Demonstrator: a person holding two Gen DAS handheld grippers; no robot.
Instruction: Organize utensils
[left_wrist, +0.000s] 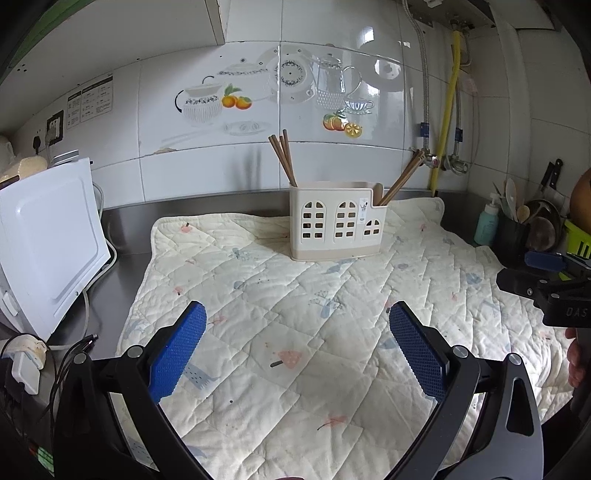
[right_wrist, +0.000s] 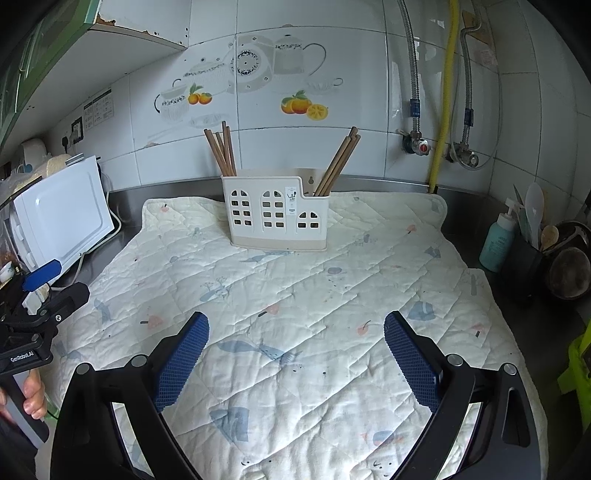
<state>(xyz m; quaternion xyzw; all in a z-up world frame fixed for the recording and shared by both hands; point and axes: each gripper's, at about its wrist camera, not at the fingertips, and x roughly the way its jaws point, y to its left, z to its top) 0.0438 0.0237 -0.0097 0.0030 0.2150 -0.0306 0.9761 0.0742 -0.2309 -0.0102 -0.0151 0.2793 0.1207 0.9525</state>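
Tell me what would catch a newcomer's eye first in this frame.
The cream utensil holder with arched cut-outs stands at the back of the quilted mat, wooden chopsticks fanning out of its left and right ends. Both tongs, left and right, hang open and empty over the mat's near part.

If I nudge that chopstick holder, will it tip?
The chopstick holder looks like light, perforated plastic, so it probably slides or rocks easily. Its leaning chopsticks raise the weight, and the soft quilted mat may make it wobble.

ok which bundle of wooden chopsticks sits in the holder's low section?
The right-leaning brown wooden chopsticks, in the cream plastic holder's shorter stepped end; the other bundle stands in the tall end.
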